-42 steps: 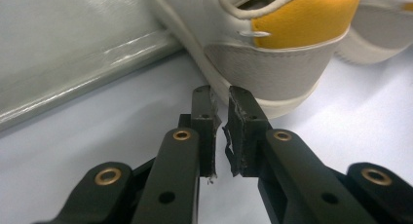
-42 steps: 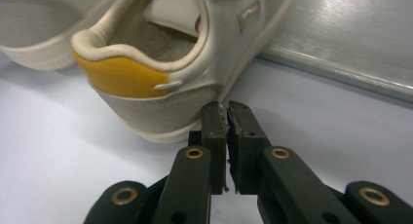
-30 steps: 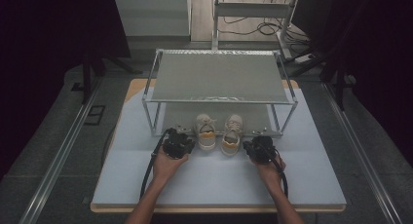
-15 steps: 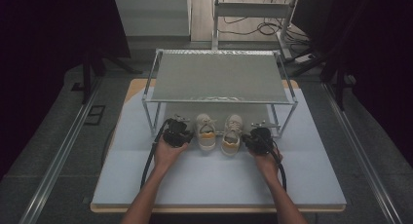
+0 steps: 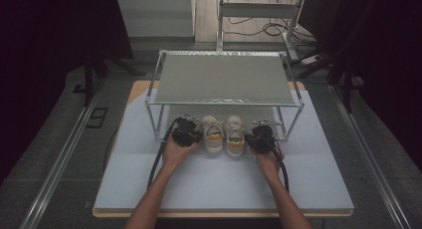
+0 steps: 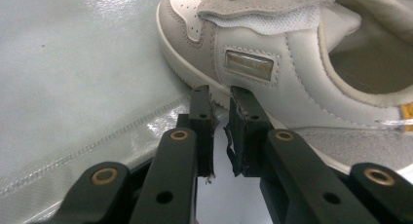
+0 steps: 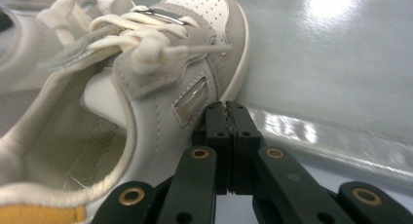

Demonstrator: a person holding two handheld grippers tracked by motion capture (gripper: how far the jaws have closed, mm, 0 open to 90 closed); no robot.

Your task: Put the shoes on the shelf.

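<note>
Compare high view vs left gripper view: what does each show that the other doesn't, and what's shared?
High view adds: the metal rack standing over the shoes, the right shoe, and the right gripper beside it.
Left gripper view adds: the side badge and stitching on the left shoe, a seam in the mat, and the jaws nearly together with nothing between them, tips at the sole edge.
Shared: left shoe, left gripper, pale mat.

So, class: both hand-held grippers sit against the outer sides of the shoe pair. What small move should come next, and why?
Probably press both inward and slide the shoes further under the rack: left hand-held gripper and right hand-held gripper are shut, flanking the pair.
</note>
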